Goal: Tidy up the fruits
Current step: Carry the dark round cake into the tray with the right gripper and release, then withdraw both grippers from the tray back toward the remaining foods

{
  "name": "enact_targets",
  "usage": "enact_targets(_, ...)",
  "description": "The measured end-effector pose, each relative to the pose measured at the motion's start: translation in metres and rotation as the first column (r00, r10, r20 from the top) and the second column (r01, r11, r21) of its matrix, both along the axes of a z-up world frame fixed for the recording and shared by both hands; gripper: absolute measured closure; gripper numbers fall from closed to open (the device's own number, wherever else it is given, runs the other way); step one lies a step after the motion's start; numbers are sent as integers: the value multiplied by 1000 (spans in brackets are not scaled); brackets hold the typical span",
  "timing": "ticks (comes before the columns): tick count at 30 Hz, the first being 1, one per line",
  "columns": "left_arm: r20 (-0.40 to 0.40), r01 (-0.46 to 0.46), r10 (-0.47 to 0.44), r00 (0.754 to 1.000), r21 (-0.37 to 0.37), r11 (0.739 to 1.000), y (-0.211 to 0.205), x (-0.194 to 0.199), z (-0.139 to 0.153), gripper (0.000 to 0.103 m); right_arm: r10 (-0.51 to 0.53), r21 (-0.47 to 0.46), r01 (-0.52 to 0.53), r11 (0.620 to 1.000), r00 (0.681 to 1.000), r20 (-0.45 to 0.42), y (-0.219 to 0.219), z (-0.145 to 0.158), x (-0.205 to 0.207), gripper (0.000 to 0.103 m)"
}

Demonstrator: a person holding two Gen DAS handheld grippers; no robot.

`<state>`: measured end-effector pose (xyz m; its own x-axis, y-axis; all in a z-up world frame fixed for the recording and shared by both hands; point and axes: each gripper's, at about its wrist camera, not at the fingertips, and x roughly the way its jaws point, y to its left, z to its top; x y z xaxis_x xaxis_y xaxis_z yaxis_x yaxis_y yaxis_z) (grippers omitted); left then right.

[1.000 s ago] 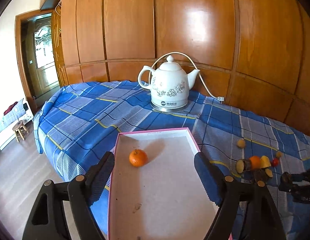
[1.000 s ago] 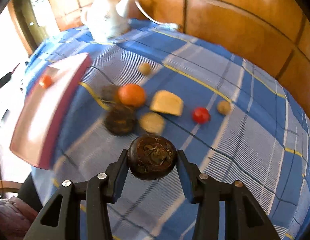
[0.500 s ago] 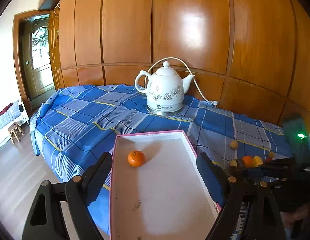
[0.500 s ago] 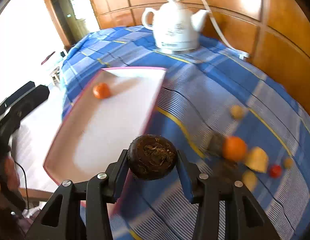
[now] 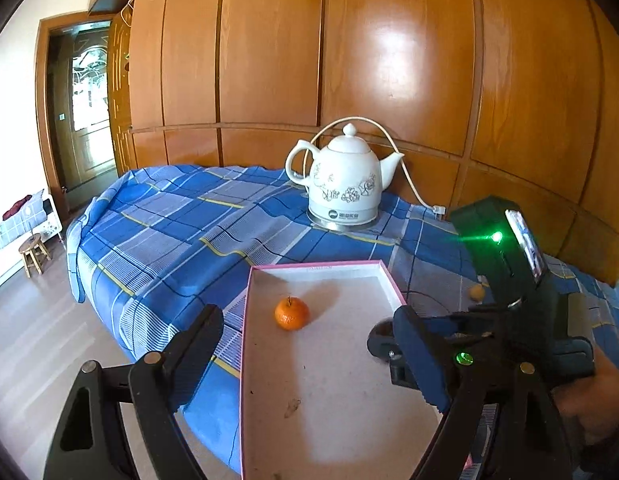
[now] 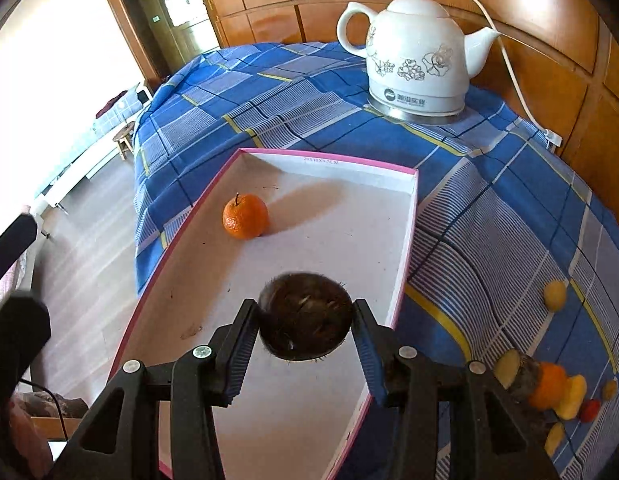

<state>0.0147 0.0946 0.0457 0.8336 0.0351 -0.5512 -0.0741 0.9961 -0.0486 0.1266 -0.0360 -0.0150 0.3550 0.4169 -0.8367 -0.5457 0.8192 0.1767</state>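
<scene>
A dark, hairy round fruit (image 6: 305, 316) sits clamped between the pads of the right gripper (image 6: 305, 334), at the lower centre of the right wrist view, hanging over the near half of the pink-rimmed white box (image 6: 409, 216). It appears to be on its way into the box but is not yet set down. Inside the box, toward the upper left of its floor, one orange (image 6: 244, 216) lies already placed; it is the only fruit there. The left gripper (image 5: 309, 354) is empty, its jaws spread wide, held over the near end of the same box, with nothing between its pads.

Much is left: at the lower right of the right wrist view a cluster of fruits (image 6: 549, 388) lies on the blue checked cloth (image 6: 269, 92) covering the surface, well apart from the box. By my judgement the task is at an early stage. A white kettle (image 6: 417, 60) stands behind the box.
</scene>
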Motion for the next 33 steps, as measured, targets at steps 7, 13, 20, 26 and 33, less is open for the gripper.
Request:
enact_targets(7,-18,48,-48,999,0,999,-12,1,-4,16,-46,17,46,999,999,17,-22,4,-7,54)
enact_targets(13,-48,105,-104,993,19,994,-30,2,-10,16,-122,30,121,992,991,50,-61,14,-17,54)
enact_targets(20,-76,182,-177,981,54,982,-57,3,-16,16,-175,20,173,985,981,85,-100,22,-33,54)
enact_targets(26,-75,226,-220,973,81,971,-78,0,-16,16,-215,22,214,977,972,94,-129,24,-46,54)
enact_targets(33,-87,258,-249,965,107,960,-92,-1,-17,16,-247,19,246,969,961,126,-155,34,-53,54)
